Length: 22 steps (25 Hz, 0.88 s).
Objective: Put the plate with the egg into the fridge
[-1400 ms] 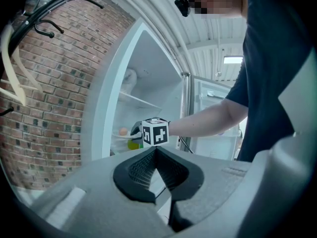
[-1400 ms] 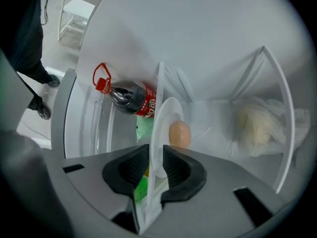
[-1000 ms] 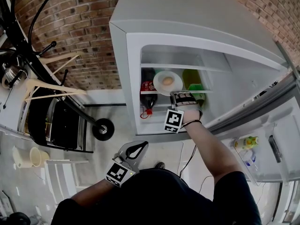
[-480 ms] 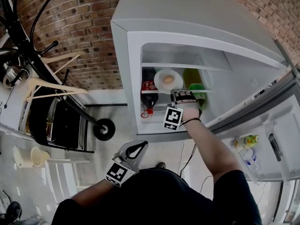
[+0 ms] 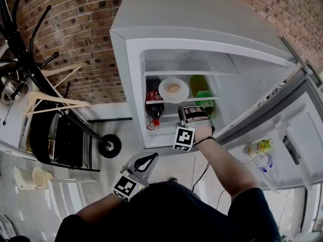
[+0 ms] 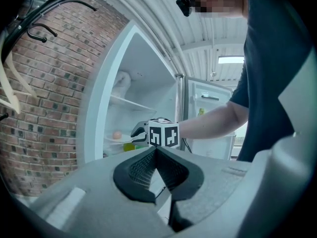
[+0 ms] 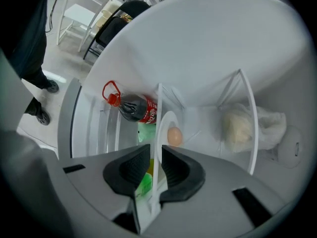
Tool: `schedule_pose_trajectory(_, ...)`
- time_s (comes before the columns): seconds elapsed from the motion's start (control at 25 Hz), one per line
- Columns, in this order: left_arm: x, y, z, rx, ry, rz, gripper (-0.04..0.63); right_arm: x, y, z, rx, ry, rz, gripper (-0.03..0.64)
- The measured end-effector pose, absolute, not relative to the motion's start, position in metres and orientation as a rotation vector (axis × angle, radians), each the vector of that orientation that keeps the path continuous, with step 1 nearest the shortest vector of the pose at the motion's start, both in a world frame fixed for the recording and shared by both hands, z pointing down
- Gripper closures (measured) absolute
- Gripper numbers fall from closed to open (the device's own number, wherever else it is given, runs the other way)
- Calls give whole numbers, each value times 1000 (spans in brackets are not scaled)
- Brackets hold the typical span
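right gripper (image 5: 185,106) | fingers clenched on rim of plate (image 5: 165,91) carrying egg (image 5: 173,88) | plate on fridge (image 5: 202,19) shelf (image 5: 212,99), upper centre, beside cola bottle (image 5: 153,102), likely held level so the egg can't roll | left gripper (image 5: 143,161) fingers closed, empty, lower centre, clear of the fridge

My head has swung, so the fridge (image 5: 126,84) now sits further left in the head view and more of its open door (image 5: 298,130) shows. My right tool (image 5: 183,107) has sunk slightly lower before the shelf (image 5: 214,99), while the plate (image 5: 165,96) with the egg (image 5: 173,88) has edged slightly deeper in.
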<state>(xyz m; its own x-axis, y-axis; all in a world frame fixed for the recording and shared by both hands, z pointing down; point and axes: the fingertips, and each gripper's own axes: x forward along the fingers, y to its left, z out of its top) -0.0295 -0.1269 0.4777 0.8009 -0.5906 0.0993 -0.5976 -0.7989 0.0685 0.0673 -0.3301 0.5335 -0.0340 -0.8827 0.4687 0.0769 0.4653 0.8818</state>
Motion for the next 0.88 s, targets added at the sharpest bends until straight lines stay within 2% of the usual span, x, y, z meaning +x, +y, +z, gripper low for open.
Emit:
schedule_pose_trajectory(0.4, -13, -123, 466, 2944, -869, 93, 591, 65, -264, 523, 794, -1463, -891, 537)
schedule_pose_trajectory(0.88, 4, -117, 462, 2977, -780, 98, 591, 59, -202, 507, 961, -1785, -645, 562)
